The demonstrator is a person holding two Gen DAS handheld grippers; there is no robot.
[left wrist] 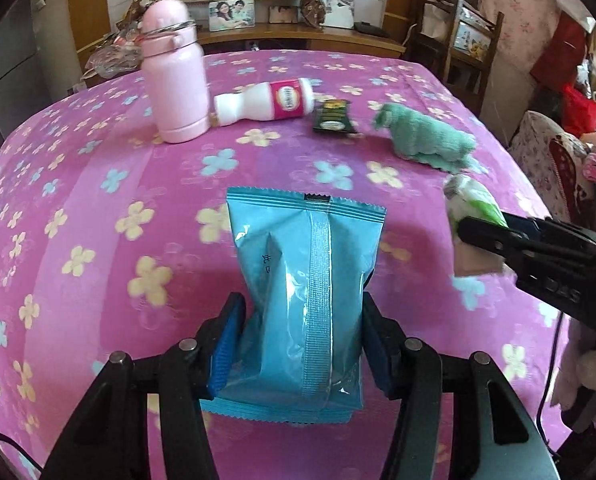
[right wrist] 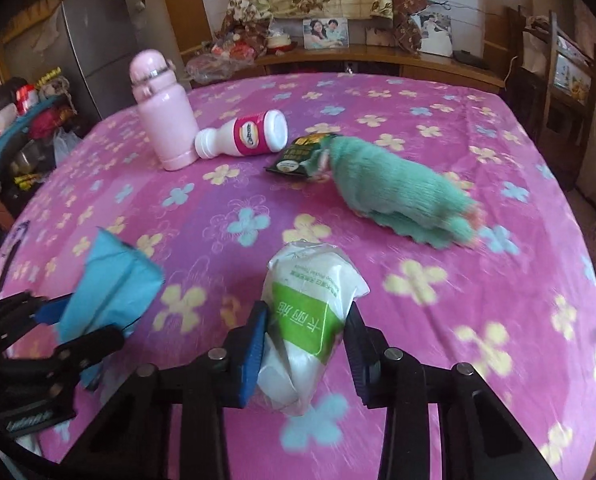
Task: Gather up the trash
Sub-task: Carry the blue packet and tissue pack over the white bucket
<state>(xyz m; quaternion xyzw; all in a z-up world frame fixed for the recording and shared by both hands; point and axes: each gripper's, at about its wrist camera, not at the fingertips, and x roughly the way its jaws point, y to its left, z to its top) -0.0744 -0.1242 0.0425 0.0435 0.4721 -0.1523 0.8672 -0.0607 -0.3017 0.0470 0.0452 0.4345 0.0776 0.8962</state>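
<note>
The left gripper (left wrist: 304, 340) pinches a crinkly blue foil packet (left wrist: 304, 280), long axis pointing away along the fingers. The right gripper (right wrist: 306, 344) pinches a white-and-green plastic tissue pack (right wrist: 310, 312), likewise lengthwise.

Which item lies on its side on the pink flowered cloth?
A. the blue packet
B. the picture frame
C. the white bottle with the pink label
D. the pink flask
C: the white bottle lies flat beside the pink flask, which stands upright.

Motion blurs the green cloth (right wrist: 398, 192) beside the dark sachet (right wrist: 293, 158).
</note>
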